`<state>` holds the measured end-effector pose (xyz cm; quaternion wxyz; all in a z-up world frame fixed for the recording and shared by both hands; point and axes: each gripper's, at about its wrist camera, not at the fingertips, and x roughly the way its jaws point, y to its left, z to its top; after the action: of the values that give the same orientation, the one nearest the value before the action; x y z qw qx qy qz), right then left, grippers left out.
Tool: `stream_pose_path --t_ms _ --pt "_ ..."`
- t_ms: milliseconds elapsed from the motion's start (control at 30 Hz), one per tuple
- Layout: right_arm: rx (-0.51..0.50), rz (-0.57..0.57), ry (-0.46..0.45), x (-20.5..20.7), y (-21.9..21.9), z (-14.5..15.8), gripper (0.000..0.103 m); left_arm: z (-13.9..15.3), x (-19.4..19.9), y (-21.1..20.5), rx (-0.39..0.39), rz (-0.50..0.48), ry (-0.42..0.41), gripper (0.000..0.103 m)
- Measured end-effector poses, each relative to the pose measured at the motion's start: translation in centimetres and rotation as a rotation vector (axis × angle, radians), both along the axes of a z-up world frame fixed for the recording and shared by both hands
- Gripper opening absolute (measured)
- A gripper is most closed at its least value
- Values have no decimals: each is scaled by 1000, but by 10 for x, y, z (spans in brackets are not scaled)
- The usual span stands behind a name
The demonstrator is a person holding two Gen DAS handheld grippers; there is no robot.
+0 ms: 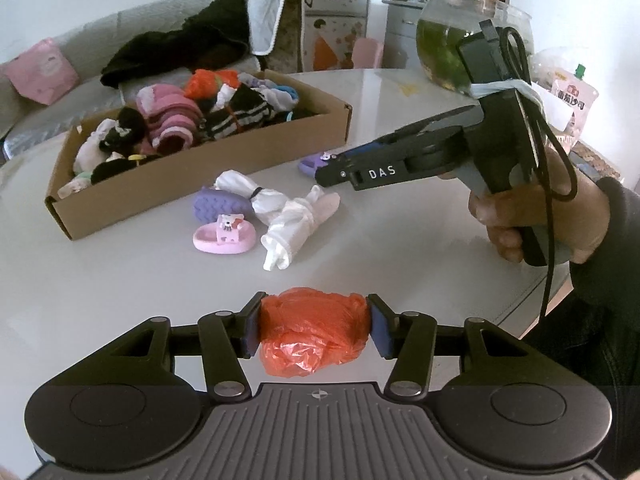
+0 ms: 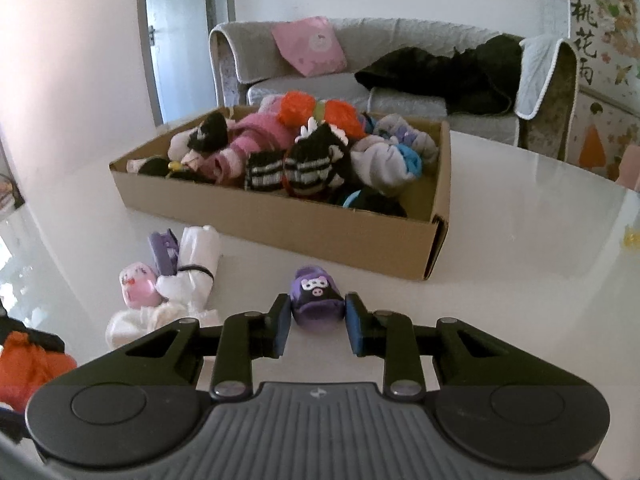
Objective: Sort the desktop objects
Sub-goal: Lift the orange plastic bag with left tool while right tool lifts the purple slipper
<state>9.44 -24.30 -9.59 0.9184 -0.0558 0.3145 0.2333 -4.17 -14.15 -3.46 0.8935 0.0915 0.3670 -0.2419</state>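
Both tools are picking things up. The left tool (image 1: 313, 330) is clamped on an orange plastic bag (image 1: 314, 332) near the worktop's (image 1: 400, 220) edge. The right tool (image 2: 316, 328) squeezes a purple toy slipper (image 2: 316, 294) on the worktop. Next, each should probably lift and carry to the far cardboard box (image 2: 304, 224).

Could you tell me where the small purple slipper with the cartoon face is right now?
The purple slipper sits low in the right wrist view's centre, clamped between the right gripper fingers, just before the cardboard box.

three toy slippers (image 1: 224, 234), two white sock bundles (image 1: 296, 226), one box (image 1: 200, 184).
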Motion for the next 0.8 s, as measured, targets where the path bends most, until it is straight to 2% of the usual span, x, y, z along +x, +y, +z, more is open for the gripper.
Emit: stream_pose_path --t_ms 433,533,800 --pt "-32 15 -14 7 7 -1 33 -7 1 -3 25 -3 19 60" --pt "-34 16 -12 4 8 0 27 -7 1 -3 27 -2 22 61" --pt "31 13 -1 -2 1 6 26 -3 0 0 9 -2 15 61"
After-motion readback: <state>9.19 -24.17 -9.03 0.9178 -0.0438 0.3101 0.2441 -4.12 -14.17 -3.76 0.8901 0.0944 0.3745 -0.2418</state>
